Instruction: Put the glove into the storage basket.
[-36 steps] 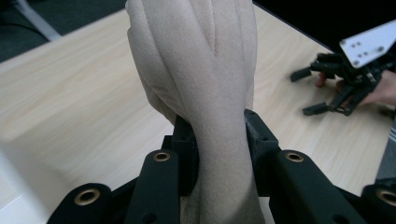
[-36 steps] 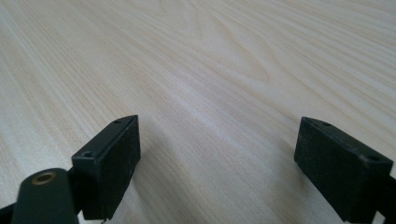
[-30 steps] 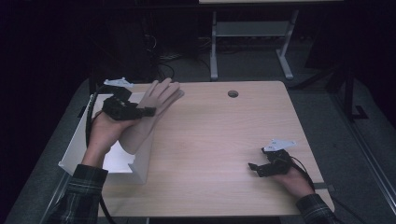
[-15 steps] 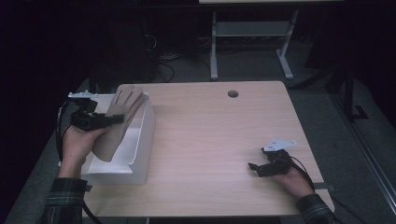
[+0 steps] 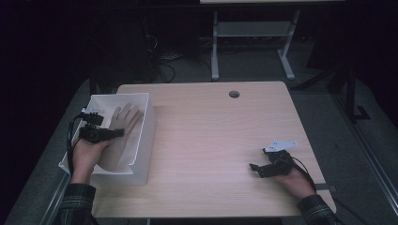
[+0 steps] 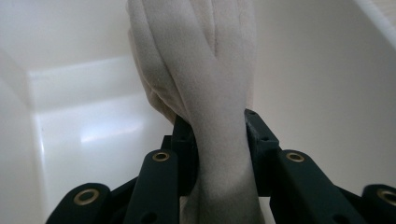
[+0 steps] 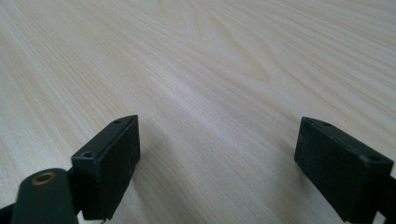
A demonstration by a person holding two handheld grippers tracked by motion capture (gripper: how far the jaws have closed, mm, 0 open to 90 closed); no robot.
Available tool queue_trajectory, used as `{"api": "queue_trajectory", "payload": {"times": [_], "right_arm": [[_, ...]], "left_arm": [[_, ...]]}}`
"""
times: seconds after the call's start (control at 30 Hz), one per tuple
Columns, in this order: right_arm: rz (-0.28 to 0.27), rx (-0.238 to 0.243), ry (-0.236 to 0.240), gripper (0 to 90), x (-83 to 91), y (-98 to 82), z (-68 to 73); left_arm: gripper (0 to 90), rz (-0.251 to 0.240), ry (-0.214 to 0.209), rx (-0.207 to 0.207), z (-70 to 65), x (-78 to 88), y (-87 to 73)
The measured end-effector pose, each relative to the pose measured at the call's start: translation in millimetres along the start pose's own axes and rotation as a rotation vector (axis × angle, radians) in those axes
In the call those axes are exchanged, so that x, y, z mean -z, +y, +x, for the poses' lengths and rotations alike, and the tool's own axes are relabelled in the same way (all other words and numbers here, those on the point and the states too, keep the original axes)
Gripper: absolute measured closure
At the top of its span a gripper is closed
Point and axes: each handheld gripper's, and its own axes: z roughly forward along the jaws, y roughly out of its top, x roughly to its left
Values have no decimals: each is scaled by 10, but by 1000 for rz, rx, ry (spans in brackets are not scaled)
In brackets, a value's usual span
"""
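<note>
Beige glove-like model hand (image 6: 205, 84), unlabelled, sits clamped in the left gripper (image 6: 218, 154) inside the white bin (image 5: 145, 136), while the right gripper (image 7: 219, 158) gapes empty beside it.

The right gripper (image 7: 218, 163) looks along its two black, blocky jaws, which rise from the bottom edge and stand wide apart with nothing between them. Beneath and beyond them lies the pale, light-wood table (image 7: 210, 60), its fine grain lines sweeping diagonally across the picture. The left jaw's arm carries a round brass-coloured rivet (image 7: 44, 178) near the lower corner.
</note>
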Motion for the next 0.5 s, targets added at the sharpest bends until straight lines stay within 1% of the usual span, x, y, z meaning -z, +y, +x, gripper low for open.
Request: {"api": "queue_trajectory", "payload": {"times": [0.07, 0.13, 0.23, 0.4, 0.5], "right_arm": [[1, -1, 0, 137, 0, 0, 1], [0, 0, 0, 136, 0, 0, 0], [1, -2, 0, 137, 0, 1, 2], [1, -1, 0, 136, 0, 0, 1], [1, -1, 0, 136, 1, 0, 1]], "left_arm": [[696, 14, 11, 11, 25, -65, -33], [694, 24, 11, 20, 57, -121, -67], [689, 53, 20, 31, 92, -206, -111], [664, 111, 21, 37, 157, -335, -181], [641, 119, 27, 31, 158, -364, -191]]}}
